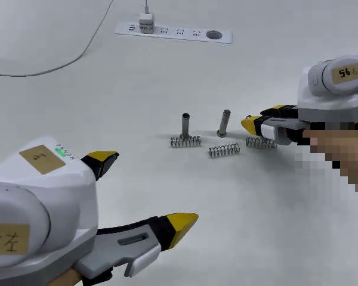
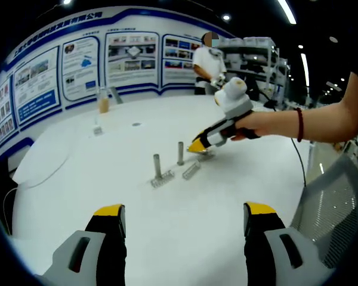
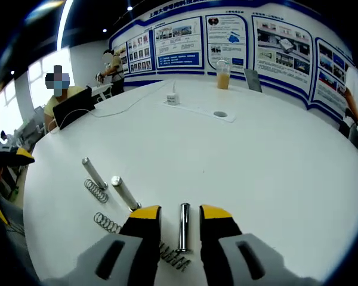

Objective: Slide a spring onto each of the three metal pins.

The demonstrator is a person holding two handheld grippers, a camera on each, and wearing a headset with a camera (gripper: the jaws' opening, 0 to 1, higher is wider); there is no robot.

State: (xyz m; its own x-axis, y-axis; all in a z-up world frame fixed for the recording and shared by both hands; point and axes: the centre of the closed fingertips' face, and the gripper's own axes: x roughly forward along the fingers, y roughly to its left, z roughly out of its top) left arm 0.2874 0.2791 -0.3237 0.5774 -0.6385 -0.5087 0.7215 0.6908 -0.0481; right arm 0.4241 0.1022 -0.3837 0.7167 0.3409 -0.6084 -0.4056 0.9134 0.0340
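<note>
Well to the near left of the middle pin (image 1: 224, 122), the left tongs (image 1: 142, 190) hang over the white worktop (image 1: 256, 226) with jaws spread wide and nothing between them. Just left of that pin the left pin (image 1: 185, 125) stands upright with the left spring (image 1: 185, 141) lying at its foot. The middle spring (image 1: 224, 150) lies just in front of the middle pin, and the right spring (image 1: 260, 142) lies a little to its right, close under the right tongs (image 1: 253, 125). In the right gripper view those tongs straddle the third pin (image 3: 184, 229), a sliver of worktop showing on either side, so they look narrowed but not yet pinching. No pin wears a spring. The springs look light and bouncy, apt to roll or flick away if squeezed hard; I would nip one gently across the coils near one end, leaving the other end open for the pin. The slim, smooth pins could topple if nudged
</note>
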